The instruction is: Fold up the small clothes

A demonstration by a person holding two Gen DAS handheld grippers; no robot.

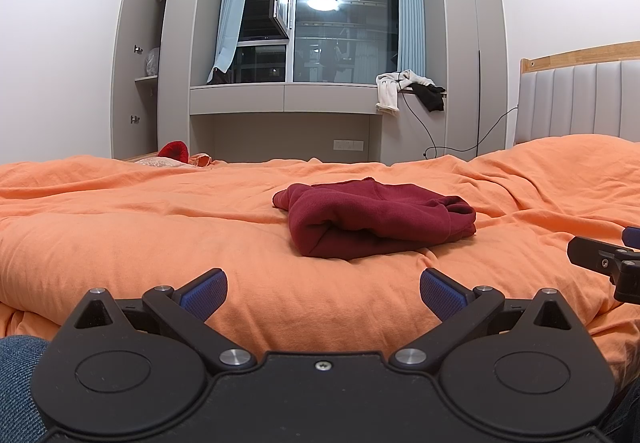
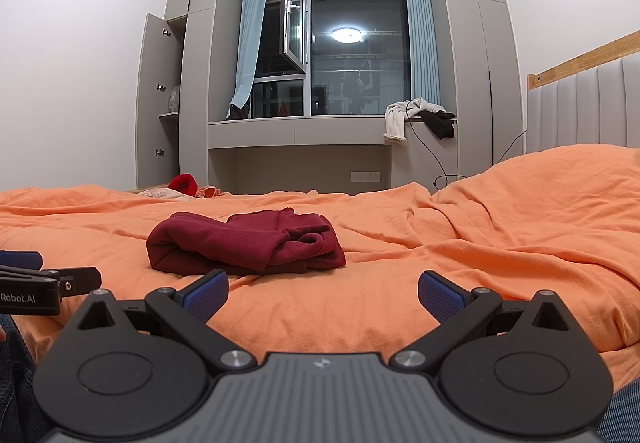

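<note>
The left gripper and right gripper are held low over the orange duvet, jaws spread wide and empty, presumably clear of the work. Beyond them, at twelve o'clock, the dark red garment is seen lying bundled in rough folds, seemingly nearly finished.

The left gripper has its two blue fingers wide apart, holding nothing. The right gripper is spread wide too, empty. They sit side by side, low.
</note>
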